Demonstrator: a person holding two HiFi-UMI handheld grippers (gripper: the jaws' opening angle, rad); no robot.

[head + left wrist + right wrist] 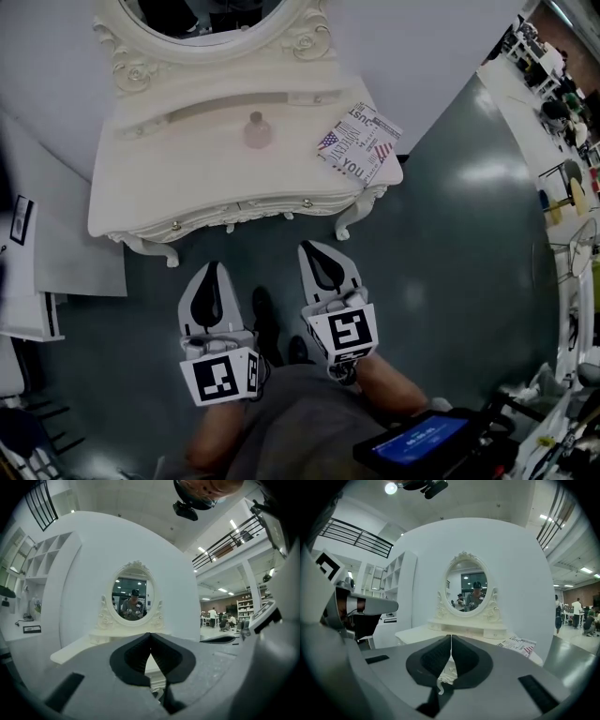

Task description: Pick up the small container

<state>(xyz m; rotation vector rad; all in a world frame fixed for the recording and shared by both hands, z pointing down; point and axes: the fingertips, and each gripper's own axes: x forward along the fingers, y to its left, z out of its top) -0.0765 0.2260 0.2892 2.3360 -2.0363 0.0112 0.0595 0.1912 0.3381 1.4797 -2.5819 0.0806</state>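
A small pinkish container [257, 131] with a narrow neck stands on the white dressing table [187, 192], near the middle of its top. My left gripper [213, 270] and right gripper [319, 248] hang side by side over the floor, short of the table's front edge. Both are shut with nothing between their jaws. In the left gripper view the left gripper [150, 634] points at the table's oval mirror [133, 595]. In the right gripper view the right gripper [451, 636] faces the mirror [467, 590] too. The container is hidden in both gripper views.
A printed box or magazine [359, 143] lies on the table's right end, also visible as a printed item [516, 644] in the right gripper view. White shelving [28, 272] stands at the left. A tablet with a blue screen [412, 441] sits low right. The floor is dark green.
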